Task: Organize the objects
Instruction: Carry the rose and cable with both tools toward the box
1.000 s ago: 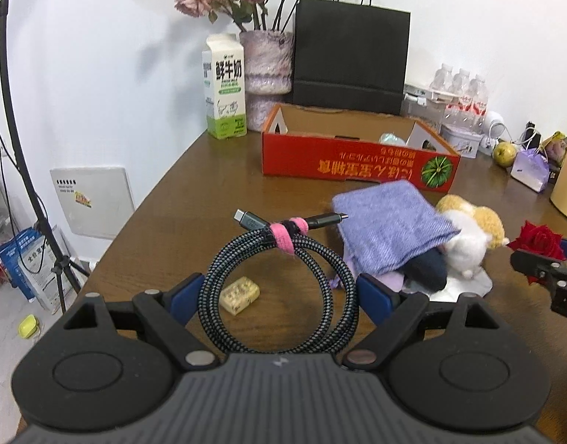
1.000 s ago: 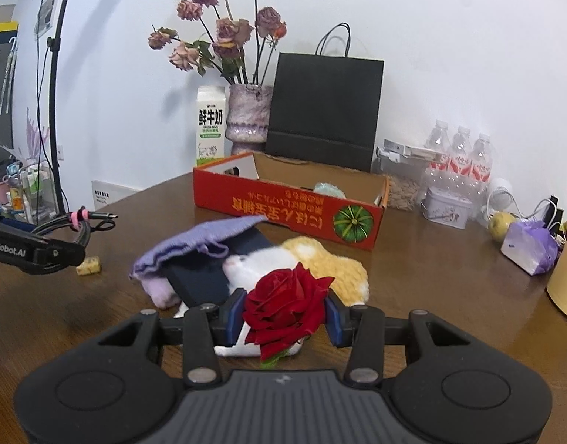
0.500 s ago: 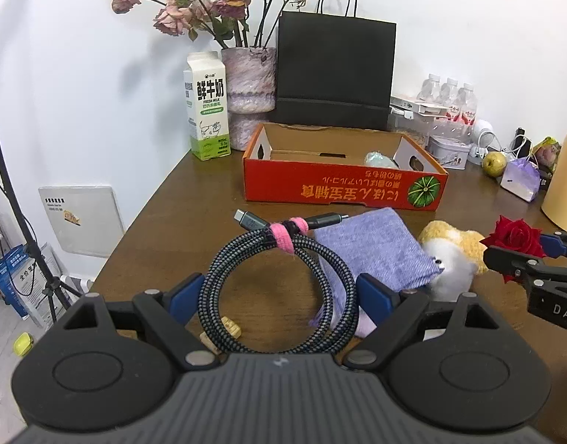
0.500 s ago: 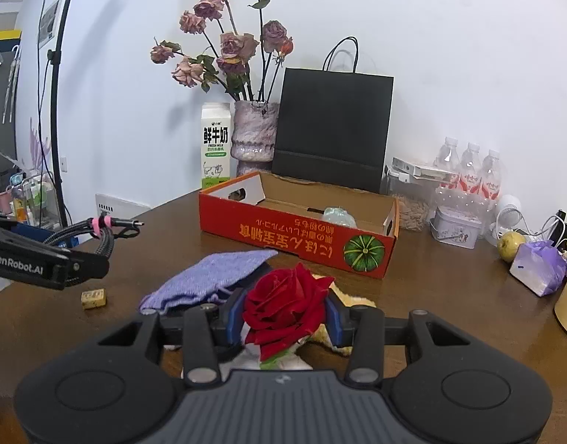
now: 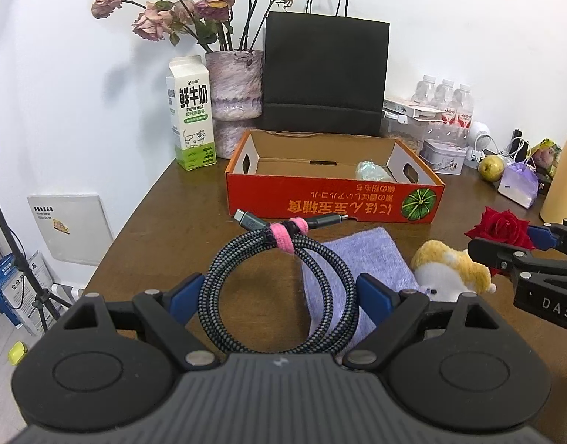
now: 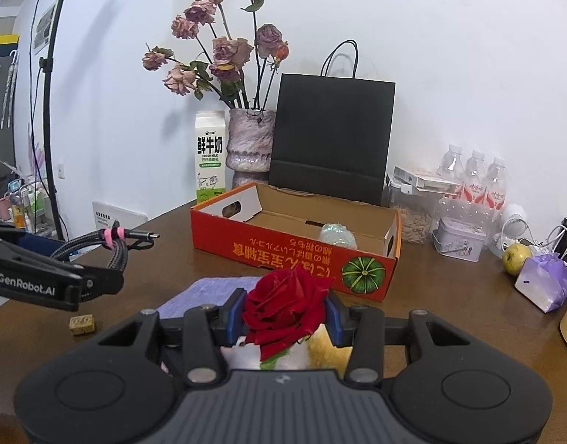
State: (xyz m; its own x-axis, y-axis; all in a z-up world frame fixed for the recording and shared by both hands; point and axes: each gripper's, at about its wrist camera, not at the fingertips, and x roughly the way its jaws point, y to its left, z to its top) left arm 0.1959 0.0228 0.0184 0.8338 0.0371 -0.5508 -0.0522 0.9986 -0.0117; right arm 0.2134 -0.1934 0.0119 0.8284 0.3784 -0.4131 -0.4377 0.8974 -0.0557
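My left gripper (image 5: 279,294) is shut on a coiled braided cable (image 5: 279,281) bound with a pink tie (image 5: 287,235), held above the brown table. My right gripper (image 6: 283,312) is shut on a red rose (image 6: 285,305), held above a plush toy (image 5: 449,270) and a purple cloth (image 5: 357,259). The open orange cardboard box (image 5: 331,199) stands ahead of both grippers, with a pale wrapped item (image 5: 372,170) inside at the right. In the right wrist view the left gripper and its cable (image 6: 113,242) are at the left, and the box (image 6: 294,255) is straight ahead.
Behind the box stand a milk carton (image 5: 191,118), a vase of dried roses (image 5: 233,85) and a black paper bag (image 5: 324,77). Water bottles (image 5: 446,101), a tin (image 5: 444,155), an apple (image 5: 490,168) and a purple pouch (image 5: 516,185) sit at the back right. A small tan block (image 6: 81,325) lies on the table.
Both grippers have risen and moved toward the box, carrying the cable and the rose. The cloth and plush toy now lie lower and nearer in both views.
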